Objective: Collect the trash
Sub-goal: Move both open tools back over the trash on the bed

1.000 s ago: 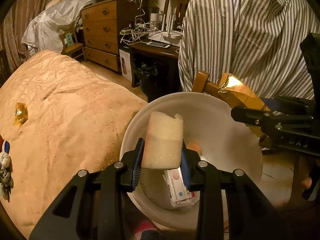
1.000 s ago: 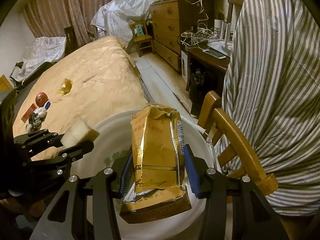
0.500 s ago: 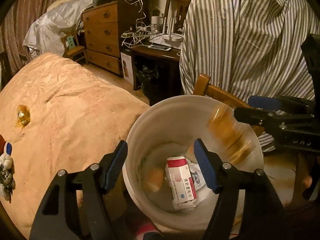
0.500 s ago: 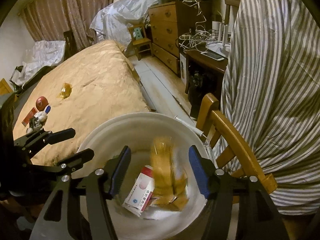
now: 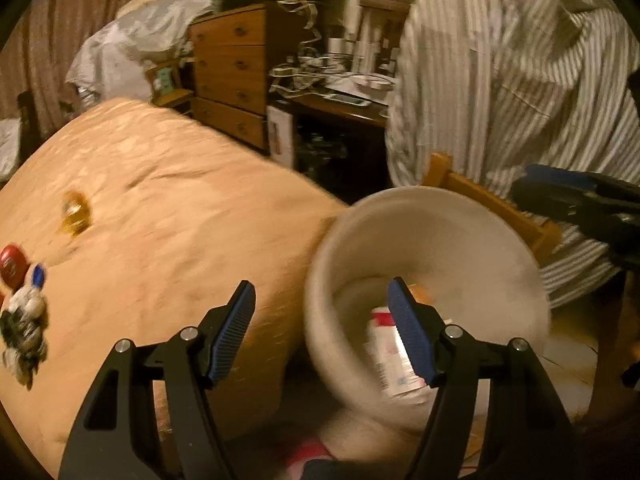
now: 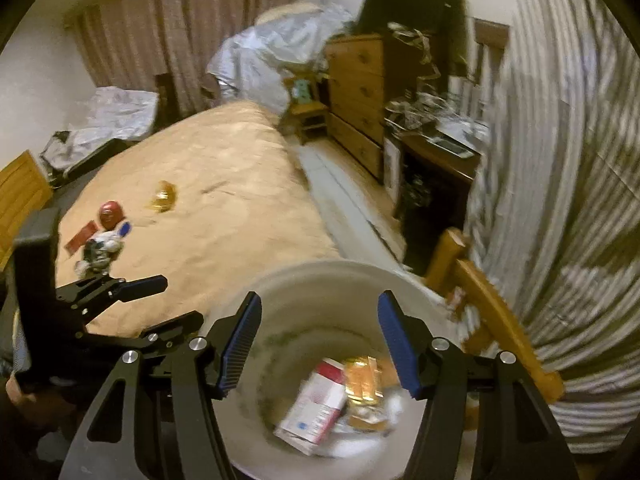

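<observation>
White plastic bucket stands beside the bed, holding a red-and-white box and a golden packet. The left gripper and right gripper are both spread, with nothing between the jaws.

White bucket, red-and-white box and gold foil pack inside. Bed cover plain tan-orange. On it: amber wrapper, red round item. Both tongs black, blue ribbed pads. Cloth grey/white striped. Dresser brown wood. Curtains brownish-pink.
</observation>
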